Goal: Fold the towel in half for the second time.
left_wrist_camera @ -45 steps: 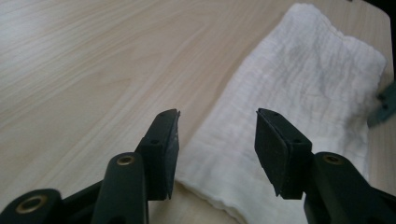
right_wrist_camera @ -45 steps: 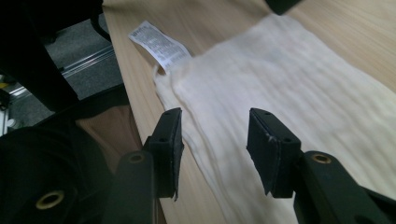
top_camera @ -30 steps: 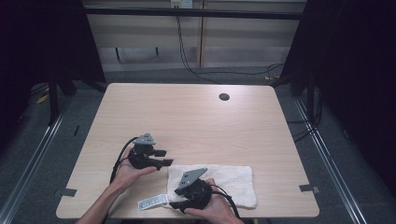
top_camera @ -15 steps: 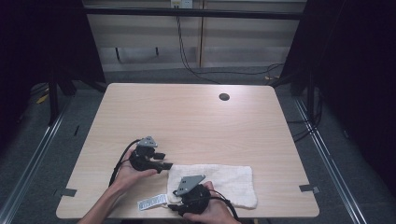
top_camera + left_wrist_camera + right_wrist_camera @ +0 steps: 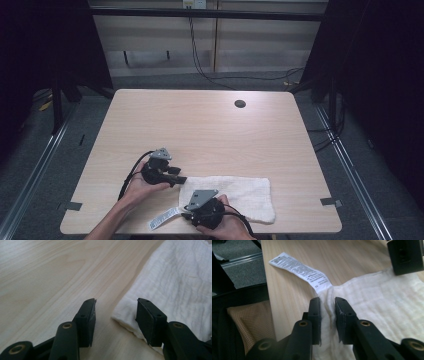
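Observation:
A white towel (image 5: 235, 194) lies flat near the table's front edge, with a printed care label (image 5: 164, 218) trailing from its near left corner. My right gripper (image 5: 327, 312) is shut on a fold of the towel's (image 5: 387, 305) edge beside the label (image 5: 299, 267); in the high view it (image 5: 189, 215) sits at that corner. My left gripper (image 5: 116, 312) is open and low over the wood, with the towel's (image 5: 180, 282) far left corner between its jaws, close to the right one. In the high view it (image 5: 180, 179) touches the towel's left end.
The light wooden table (image 5: 210, 130) has a dark round hole (image 5: 240, 103) at its far right. The table's front edge (image 5: 268, 297) runs close to my right gripper, with a tan seat below. The person's hands hold both grippers from the near side.
My left gripper has slid slightly right and nearer, onto the towel's corner. My right gripper has shifted a little toward the front edge at the label corner.

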`<control>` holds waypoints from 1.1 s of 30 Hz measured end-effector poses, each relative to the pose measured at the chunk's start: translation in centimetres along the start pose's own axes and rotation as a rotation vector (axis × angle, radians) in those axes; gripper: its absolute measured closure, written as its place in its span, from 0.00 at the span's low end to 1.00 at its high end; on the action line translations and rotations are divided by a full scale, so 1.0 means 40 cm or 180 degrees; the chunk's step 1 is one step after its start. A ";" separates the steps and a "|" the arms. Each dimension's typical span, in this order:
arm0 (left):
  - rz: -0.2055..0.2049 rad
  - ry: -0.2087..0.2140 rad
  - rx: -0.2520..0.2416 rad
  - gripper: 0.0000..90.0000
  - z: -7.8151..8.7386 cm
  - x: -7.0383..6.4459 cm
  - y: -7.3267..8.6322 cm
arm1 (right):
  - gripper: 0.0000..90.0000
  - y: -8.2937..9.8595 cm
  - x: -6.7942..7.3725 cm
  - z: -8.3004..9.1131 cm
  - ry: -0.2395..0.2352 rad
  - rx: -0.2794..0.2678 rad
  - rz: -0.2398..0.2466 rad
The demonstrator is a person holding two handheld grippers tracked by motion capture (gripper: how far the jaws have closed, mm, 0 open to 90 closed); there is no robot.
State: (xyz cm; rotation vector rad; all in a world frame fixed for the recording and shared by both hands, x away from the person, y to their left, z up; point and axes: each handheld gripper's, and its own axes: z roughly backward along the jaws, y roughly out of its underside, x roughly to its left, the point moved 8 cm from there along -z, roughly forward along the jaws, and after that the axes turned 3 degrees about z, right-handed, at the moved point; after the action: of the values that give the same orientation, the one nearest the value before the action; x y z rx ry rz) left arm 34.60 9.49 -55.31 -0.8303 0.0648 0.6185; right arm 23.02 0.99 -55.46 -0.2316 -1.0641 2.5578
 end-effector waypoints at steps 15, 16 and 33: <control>-0.0003 0.0175 0.0091 0.94 -0.015 -0.042 0.009 | 0.94 -0.002 -0.015 0.005 -0.0145 -0.0047 -0.0286; 0.0025 0.0205 0.0069 0.94 -0.015 -0.043 0.007 | 0.94 -0.004 -0.017 0.008 -0.0153 -0.0059 -0.0282; 0.0245 0.0335 -0.0430 0.95 0.102 -0.020 -0.060 | 0.95 -0.098 -0.018 0.052 -0.0356 -0.0353 -0.0381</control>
State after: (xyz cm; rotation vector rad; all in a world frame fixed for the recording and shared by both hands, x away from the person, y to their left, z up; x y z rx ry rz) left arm 34.49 10.77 -50.68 -0.9948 0.1526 0.6566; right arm 24.13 1.92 -51.19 -0.0514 -1.2243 2.4323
